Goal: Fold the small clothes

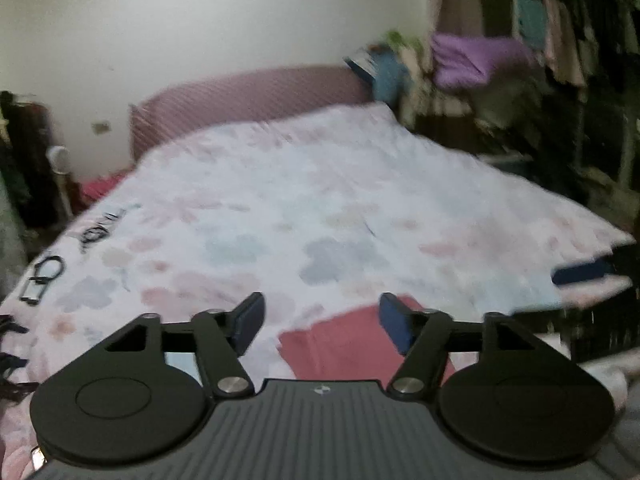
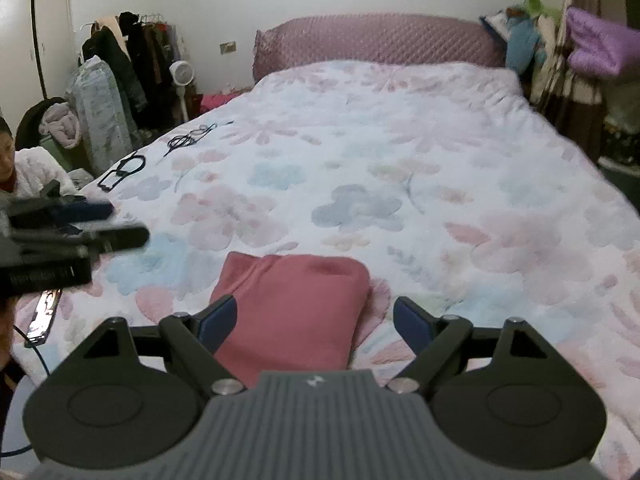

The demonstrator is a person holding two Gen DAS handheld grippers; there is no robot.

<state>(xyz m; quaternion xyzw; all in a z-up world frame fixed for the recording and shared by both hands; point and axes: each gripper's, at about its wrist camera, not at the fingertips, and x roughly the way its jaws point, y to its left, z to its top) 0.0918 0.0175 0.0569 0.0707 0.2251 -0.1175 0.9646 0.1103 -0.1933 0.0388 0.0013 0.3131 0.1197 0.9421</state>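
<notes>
A folded pink garment (image 2: 292,312) lies on the floral bedspread (image 2: 360,160) near the bed's front edge. My right gripper (image 2: 314,322) is open and empty, hovering just above the garment's near end, fingers either side of it. In the left wrist view, which is blurred, the same garment (image 1: 340,340) lies below my left gripper (image 1: 322,322), which is open and empty above it. The left gripper also shows at the left edge of the right wrist view (image 2: 116,224), and the right gripper's blue pad (image 1: 580,272) at the right edge of the left wrist view.
Black hangers and cords (image 2: 124,170) lie on the bed's left side, and a phone (image 2: 44,312) near its front left corner. A pink quilted headboard (image 2: 376,42) stands at the far end. A person (image 2: 24,168) sits at the left. A clothes rack (image 2: 132,60) and piled items (image 2: 592,48) flank the bed.
</notes>
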